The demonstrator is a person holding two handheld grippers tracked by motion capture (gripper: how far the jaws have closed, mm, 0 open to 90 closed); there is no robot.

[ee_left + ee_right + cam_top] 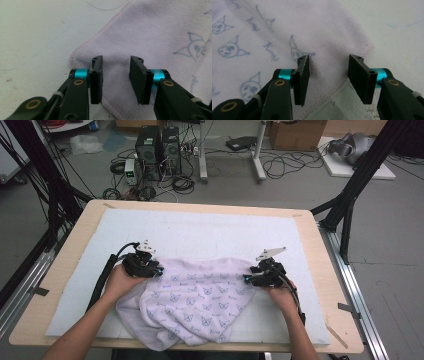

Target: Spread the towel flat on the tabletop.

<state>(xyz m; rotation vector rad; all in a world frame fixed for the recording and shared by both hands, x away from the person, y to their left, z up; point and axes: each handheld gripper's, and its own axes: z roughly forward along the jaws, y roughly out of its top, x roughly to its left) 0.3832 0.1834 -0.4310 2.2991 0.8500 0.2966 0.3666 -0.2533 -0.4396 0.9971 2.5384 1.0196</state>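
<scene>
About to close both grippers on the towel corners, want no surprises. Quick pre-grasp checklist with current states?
1. Left gripper open, jaws apart: ok.
2. Right gripper open, jaws apart: ok.
3. Left jaws straddle a corner of the towel, hem between them: ok.
4. Right jaws over the other corner, stitched edge between them: ok, though the far jaw sits near the hem, so the bite may be shallow.
5. Single layer at each corner: cannot tell; a second layer shows under the right corner.
6. Rest of the towel free to lift: not ok in the high view, its near part is bunched and folded on the white mat.
</scene>
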